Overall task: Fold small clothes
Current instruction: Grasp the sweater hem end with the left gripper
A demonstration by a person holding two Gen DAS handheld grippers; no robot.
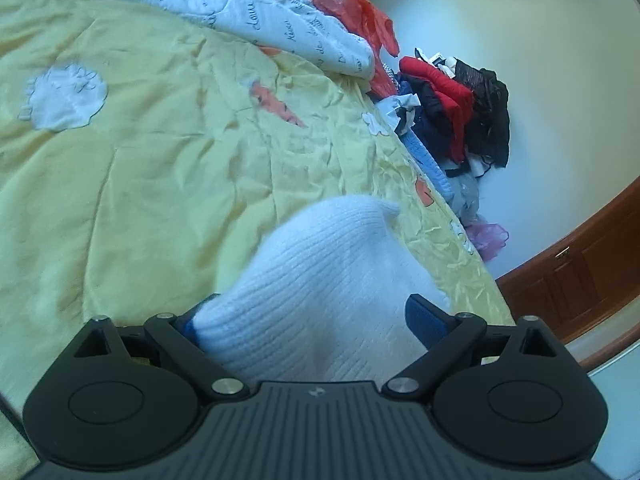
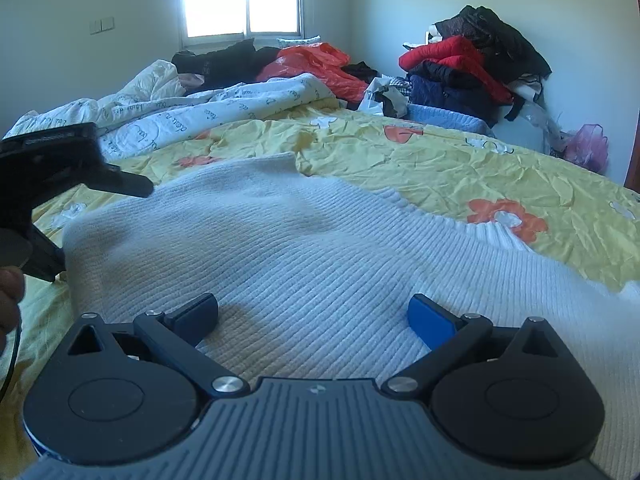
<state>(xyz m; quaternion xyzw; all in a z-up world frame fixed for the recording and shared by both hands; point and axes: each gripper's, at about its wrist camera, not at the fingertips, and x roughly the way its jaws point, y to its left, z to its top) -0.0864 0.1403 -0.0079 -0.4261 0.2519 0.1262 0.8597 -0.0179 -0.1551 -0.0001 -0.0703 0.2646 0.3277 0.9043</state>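
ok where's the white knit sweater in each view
Left wrist view: the white knit sweater fills the lower centre, bunched up between the left gripper jaws.
Right wrist view: it lies spread across the lower half on the yellow bedsheet, ahead of the open right gripper.
Shared landmark: the red and black clothes pile against the wall.

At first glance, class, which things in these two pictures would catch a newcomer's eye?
The white ribbed knit garment spread over the yellow flowered bedsheet fills the foreground, bunched between the left gripper fingers while the right gripper hovers open above it. Behind, red and dark clothes pile against the wall.
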